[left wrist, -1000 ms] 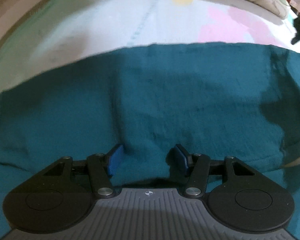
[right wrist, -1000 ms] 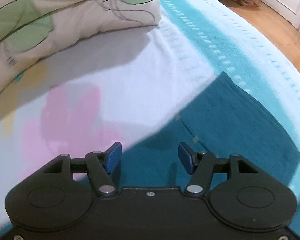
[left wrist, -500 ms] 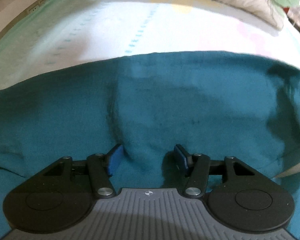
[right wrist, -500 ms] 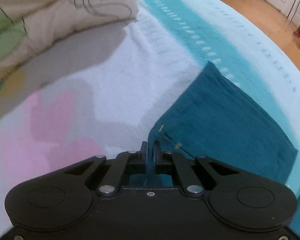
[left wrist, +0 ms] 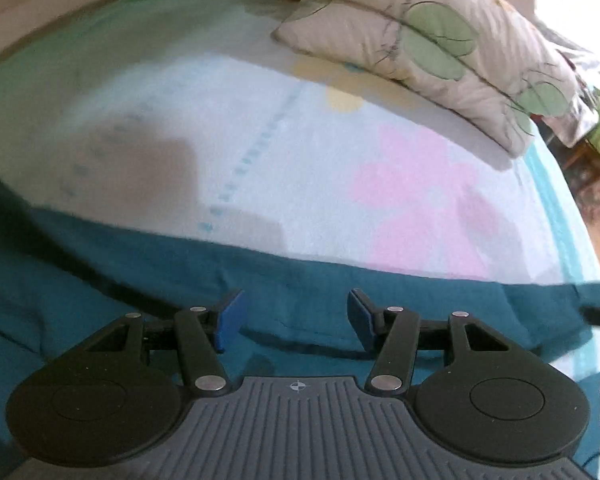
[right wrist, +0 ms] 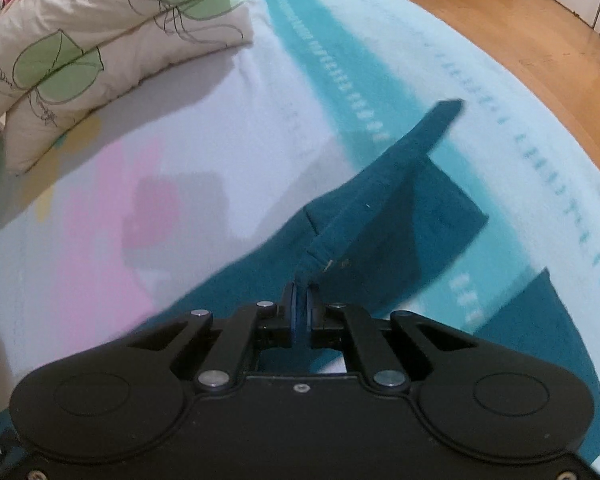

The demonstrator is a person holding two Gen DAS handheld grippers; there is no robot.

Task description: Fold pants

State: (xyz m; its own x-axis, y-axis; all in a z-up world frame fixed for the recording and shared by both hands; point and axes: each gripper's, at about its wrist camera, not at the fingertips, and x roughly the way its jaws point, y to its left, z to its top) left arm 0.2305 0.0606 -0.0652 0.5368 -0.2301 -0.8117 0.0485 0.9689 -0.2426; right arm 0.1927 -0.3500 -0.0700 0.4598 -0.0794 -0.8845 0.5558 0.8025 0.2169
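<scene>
The teal pants (left wrist: pixel 284 284) lie across the bed under my left gripper (left wrist: pixel 294 314), which is open with its blue pads just above the cloth and holds nothing. In the right wrist view my right gripper (right wrist: pixel 301 304) is shut on an edge of the teal pants (right wrist: pixel 380 196) and holds that part lifted off the bed, so a fold of cloth hangs forward from the jaws over its own shadow. Another part of the pants (right wrist: pixel 540 344) lies flat at the right.
The bed sheet (left wrist: pixel 300 152) is pale with pink and yellow patches and a teal stripe (right wrist: pixel 324 52). A leaf-print pillow (left wrist: pixel 428 36) lies at the head of the bed, also in the right wrist view (right wrist: pixel 100 40). Wooden floor (right wrist: pixel 540 20) lies beyond the bed's right edge.
My right gripper closed on the pants edge and has lifted it off the bed. My left gripper stayed open and tilted up and back, so more bed shows.
</scene>
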